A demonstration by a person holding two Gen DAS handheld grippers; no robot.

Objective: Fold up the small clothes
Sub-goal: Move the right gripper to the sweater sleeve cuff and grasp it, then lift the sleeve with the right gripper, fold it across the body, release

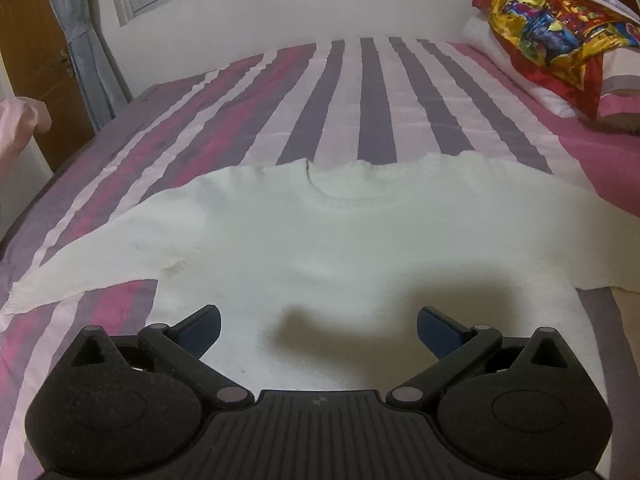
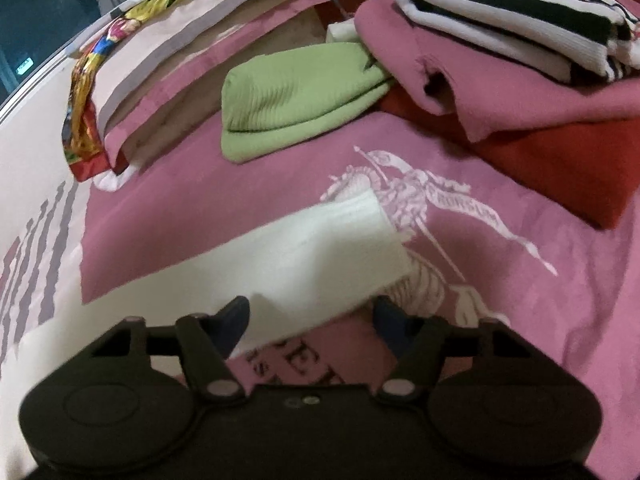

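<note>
— Where does the white sweater lie?
— Flat on the bed, neckline toward the far edge, both sleeves spread sideways over the striped cover. The right wrist view shows one sleeve reaching onto a pink spread printed with a pale horse-and-rider emblem.

— And the tools?
— The left tool hangs over the sweater's lower body, jaws wide, nothing between them. The right tool sits low above the sleeve, jaws partly open and gripping nothing.

— What surrounds them?
— Beyond the sleeve, a green garment; toward the bed's far right corner, a pile of red, pink and black-and-white striped clothes. A colourful scarf drapes a pillow.
</note>
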